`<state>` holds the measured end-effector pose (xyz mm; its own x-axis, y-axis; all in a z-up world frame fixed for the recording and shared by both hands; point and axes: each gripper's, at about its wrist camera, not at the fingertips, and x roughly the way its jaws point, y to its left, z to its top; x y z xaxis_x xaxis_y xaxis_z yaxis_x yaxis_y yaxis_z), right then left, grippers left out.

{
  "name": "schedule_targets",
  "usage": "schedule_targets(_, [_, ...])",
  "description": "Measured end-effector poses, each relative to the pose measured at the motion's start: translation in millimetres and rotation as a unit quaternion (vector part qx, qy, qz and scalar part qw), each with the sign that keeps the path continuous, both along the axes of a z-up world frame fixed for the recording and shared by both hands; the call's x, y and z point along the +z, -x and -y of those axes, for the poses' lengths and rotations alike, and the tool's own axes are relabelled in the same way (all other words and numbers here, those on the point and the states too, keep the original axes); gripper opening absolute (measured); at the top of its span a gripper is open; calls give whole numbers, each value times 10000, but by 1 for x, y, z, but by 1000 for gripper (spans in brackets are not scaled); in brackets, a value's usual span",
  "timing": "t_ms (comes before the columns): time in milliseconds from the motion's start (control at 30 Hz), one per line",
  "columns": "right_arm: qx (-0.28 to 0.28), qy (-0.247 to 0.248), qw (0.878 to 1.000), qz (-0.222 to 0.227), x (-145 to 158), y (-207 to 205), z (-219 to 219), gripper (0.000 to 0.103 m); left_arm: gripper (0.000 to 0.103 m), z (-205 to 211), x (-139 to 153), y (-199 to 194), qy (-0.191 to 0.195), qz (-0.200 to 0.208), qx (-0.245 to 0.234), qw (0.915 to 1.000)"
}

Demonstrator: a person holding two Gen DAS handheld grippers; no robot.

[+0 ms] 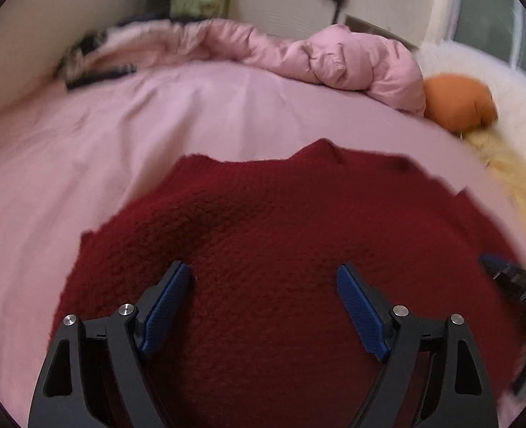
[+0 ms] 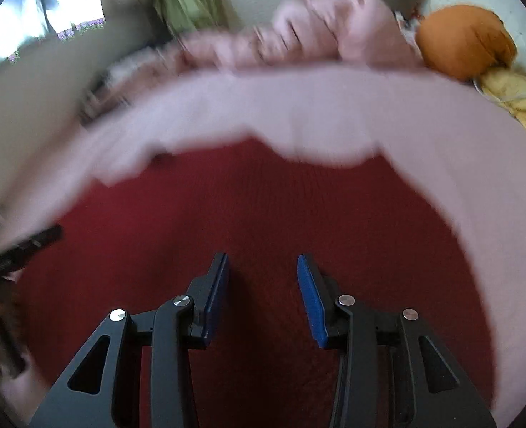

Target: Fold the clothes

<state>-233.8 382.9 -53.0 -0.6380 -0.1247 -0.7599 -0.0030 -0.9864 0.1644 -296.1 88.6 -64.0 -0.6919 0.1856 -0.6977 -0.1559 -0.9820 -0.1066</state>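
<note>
Red sweater (image 1: 281,249) laid out on the pink bed (image 1: 84,149), both grippers spread with nothing pinched.

The left gripper (image 1: 263,274) is held over the knit with its jaws set wide, blue pads (image 1: 166,306) clear of the fabric as far as can be seen. The right gripper (image 2: 263,264) is seen about half spread above the same sweater, nothing caught between its pads (image 2: 311,299). A pink duvet (image 1: 334,60) is bunched along the far edge of the bed, an orange cushion (image 1: 459,101) is parked just beside it, and a yellow cloth (image 1: 509,174) is draped near that. The right wrist view is pretty smeared by blur, so fine contact can't be told there.
</note>
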Motion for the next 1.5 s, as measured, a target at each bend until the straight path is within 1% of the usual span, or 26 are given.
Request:
schedule_targets(33, [5,171,9998,-108,-8,-4,-5,41,85,0,3,-2,42,-18,1,10000])
schedule_targets(67, [-94,320,9991,-258,-3,-10,-12,41,85,-2,8,-3,172,-2,19,9999])
schedule_targets(100, [-182,288,9992,-214,-2,-7,-19,41,85,-3,14,-5,361,2,48,9993])
schedule_targets(133, [-323,192,9992,-157,4,-9,-23,41,85,-4,24,-9,433,-152,31,9989])
schedule_targets(200, [-547,-1,9978,-383,21,-18,-27,41,86,-9,39,-17,236,-480,-221,9983])
schedule_targets(267, [-453,-91,9963,-728,33,-27,-28,43,88,-15,30,-11,290,-338,-198,9988])
schedule_targets(333, [-587,-198,9956,-701,27,-29,-32,60,88,-12,1,-3,477,26,15,9989])
schedule_targets(367, [-807,-265,9950,-529,17,-26,-36,61,88,-11,-5,-3,453,21,25,9990])
schedule_targets(400, [-1038,-199,9941,-227,-2,-24,-47,61,89,-11,-3,-5,411,-70,14,9991])
schedule_targets(433, [-1053,140,9938,-322,-10,-29,-56,60,89,-13,3,-6,447,-69,-13,9990])
schedule_targets(500, [-1121,313,9923,-433,0,-33,-65,60,89,-13,14,-8,571,9,-91,9983])
schedule_targets(567, [-1250,234,9910,-430,13,-37,-69,60,89,-6,22,-18,600,-255,-43,9979])
schedule_targets(600, [-1312,144,9894,-606,20,-41,-70,61,89,-1,19,-20,641,-305,19,9975])
schedule_targets(633, [-1356,2,9875,-805,26,-51,-73,61,91,3,10,-19,705,-199,77,9973])
schedule_targets(667, [-1363,-97,9874,-795,25,-52,-74,61,92,10,-4,-14,764,60,183,9969])
schedule_targets(733, [-1319,-205,9904,-372,4,-44,-78,61,98,20,-11,-9,419,152,205,9988])
schedule_targets(767, [-1281,-110,9915,-171,-9,-44,-82,61,99,21,-11,-8,387,165,202,9989])
schedule_targets(833, [-1349,80,9903,-319,-7,-44,-88,61,101,14,-13,-6,575,197,183,9980])
schedule_targets(900, [-1339,-18,9906,-290,-8,-41,-86,63,101,12,-13,-7,652,169,188,9976])
schedule_targets(967, [-1344,-106,9905,-274,-9,-41,-84,63,101,14,-11,-6,590,207,190,9979])
schedule_targets(1033, [-1408,-202,9897,-136,-3,-39,-81,63,101,12,-1,-8,673,395,260,9966])
schedule_targets(1100, [-1524,-346,9877,44,6,-42,-73,63,101,8,18,-21,799,506,385,9948])
schedule_targets(1200, [-1417,-322,9894,-44,37,-67,-46,63,101,5,52,-61,482,272,323,9979])
schedule_targets(1300, [-1262,-294,9915,-67,59,-94,-17,63,101,0,80,-103,204,310,320,9988])
schedule_targets(1400, [-1081,-263,9937,-123,84,-129,16,63,101,-2,95,-145,-69,276,327,9991])
schedule_targets(1500, [-989,-336,9944,-134,99,-160,43,63,101,-4,96,-186,-220,546,358,9976])
